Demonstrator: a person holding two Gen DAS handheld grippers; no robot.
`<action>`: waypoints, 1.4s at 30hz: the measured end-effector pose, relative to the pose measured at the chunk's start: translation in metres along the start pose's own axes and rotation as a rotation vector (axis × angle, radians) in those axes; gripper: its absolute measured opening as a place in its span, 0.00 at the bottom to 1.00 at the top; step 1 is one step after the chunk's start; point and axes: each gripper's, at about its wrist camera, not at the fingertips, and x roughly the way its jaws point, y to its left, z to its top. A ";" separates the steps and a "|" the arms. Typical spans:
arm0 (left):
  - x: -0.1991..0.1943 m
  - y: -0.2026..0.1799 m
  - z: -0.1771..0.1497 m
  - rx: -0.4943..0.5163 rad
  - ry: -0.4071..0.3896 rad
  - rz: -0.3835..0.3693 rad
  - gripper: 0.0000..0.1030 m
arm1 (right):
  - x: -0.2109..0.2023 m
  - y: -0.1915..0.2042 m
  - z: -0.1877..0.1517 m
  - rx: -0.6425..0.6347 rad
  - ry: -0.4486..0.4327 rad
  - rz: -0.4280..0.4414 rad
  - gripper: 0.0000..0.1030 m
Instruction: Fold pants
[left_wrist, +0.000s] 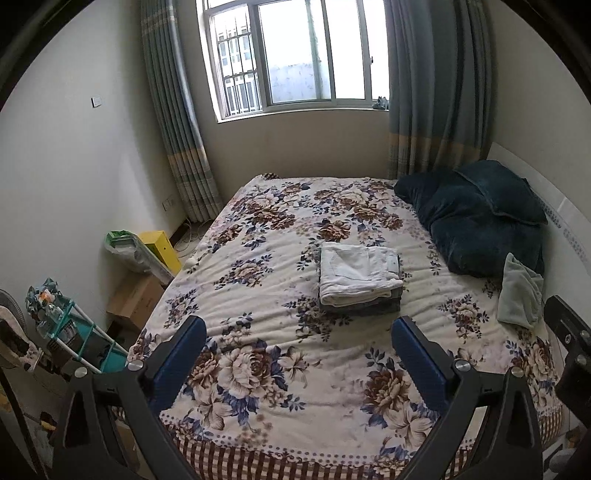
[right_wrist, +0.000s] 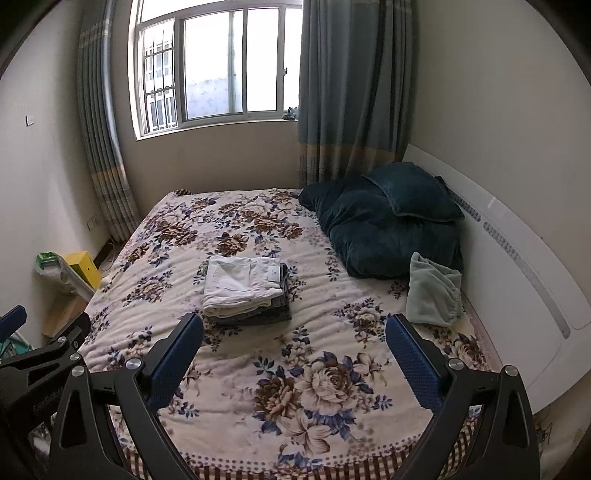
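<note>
Folded white pants (left_wrist: 356, 273) lie on top of folded grey pants (left_wrist: 365, 307) in a neat stack in the middle of the floral bed (left_wrist: 258, 280). The stack also shows in the right wrist view (right_wrist: 242, 284), with the grey pants (right_wrist: 266, 314) underneath. My left gripper (left_wrist: 299, 328) is open and empty, held above the bed's near part, short of the stack. My right gripper (right_wrist: 293, 326) is open and empty, also short of the stack. The left gripper's edge shows at the far left of the right wrist view (right_wrist: 40, 354).
A dark blue quilt and pillow (right_wrist: 391, 221) lie at the bed's right, by the white headboard (right_wrist: 517, 266). A pale green cloth (right_wrist: 432, 288) lies in front of them. Left of the bed are a yellow box (left_wrist: 160, 247), a cardboard box (left_wrist: 135, 299) and a teal rack (left_wrist: 74, 332).
</note>
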 end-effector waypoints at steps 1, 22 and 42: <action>0.000 0.001 0.001 -0.004 0.000 -0.005 1.00 | -0.002 -0.001 0.000 0.001 0.001 0.002 0.98; 0.003 0.006 0.007 -0.010 -0.020 -0.018 1.00 | 0.016 0.005 -0.011 0.002 -0.002 0.015 0.98; 0.001 0.006 0.012 -0.008 -0.033 -0.024 1.00 | 0.018 0.006 -0.010 -0.001 0.001 0.029 0.98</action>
